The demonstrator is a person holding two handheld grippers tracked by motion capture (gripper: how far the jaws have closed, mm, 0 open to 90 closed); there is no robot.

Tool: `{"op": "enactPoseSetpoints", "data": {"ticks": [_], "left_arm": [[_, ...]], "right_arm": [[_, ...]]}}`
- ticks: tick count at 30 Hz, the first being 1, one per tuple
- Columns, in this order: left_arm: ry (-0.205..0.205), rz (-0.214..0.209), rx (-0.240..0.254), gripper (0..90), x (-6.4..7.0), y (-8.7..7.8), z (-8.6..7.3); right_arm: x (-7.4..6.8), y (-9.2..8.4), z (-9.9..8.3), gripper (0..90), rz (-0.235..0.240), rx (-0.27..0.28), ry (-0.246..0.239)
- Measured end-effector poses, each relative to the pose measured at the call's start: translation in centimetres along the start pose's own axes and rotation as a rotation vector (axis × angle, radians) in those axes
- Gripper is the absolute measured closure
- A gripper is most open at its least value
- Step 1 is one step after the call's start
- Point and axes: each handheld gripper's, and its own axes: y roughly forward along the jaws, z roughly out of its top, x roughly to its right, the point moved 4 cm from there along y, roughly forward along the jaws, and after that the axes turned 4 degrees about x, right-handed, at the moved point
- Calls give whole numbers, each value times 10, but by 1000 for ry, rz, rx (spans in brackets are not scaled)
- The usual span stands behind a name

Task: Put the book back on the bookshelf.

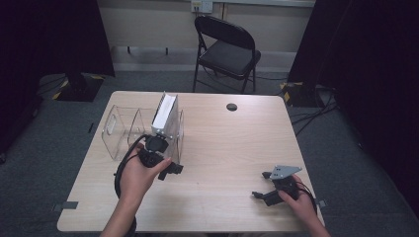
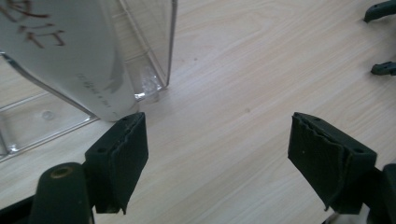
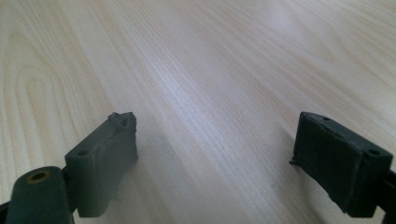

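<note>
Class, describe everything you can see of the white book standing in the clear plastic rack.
The white book looks like a slim, glossy, light-covered volume with dark printed characters on its cover, seen in the left gripper view. It stands tilted inside the end compartment of the clear plastic rack, the one nearest the table's middle, leaning against a divider, its lower end on the rack's floor. The left gripper is just in front of it, jaws open and empty; whether a pad brushes the book cannot be told.

table (image 1: pixel 237 148) was viewed from high above, looking forward and down, its wood was seen close from both gripper views, angled low
</note>
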Motion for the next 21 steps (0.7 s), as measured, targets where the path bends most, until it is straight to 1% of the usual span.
{"op": "enactPoseSetpoints", "data": {"ticks": [2, 7, 9, 11, 14, 21], "left_arm": [[11, -8, -7, 202, 2, 1, 0], [20, -18, -7, 201, 7, 4, 0], [25, -34, -11, 201, 10, 6, -1], [34, -34, -7, 201, 11, 9, -1], [41, -52, -13, 200, 14, 12, -2], [46, -74, -14, 196, 21, 21, -3]], "right_arm": [[0, 0, 0, 123, 0, 0, -1], [0, 0, 0, 123, 2, 1, 0], [0, 0, 0, 123, 0, 0, -1], [0, 0, 0, 123, 0, 0, 0], [0, 0, 0, 123, 0, 0, -1], [0, 0, 0, 123, -1, 0, 0]]}}
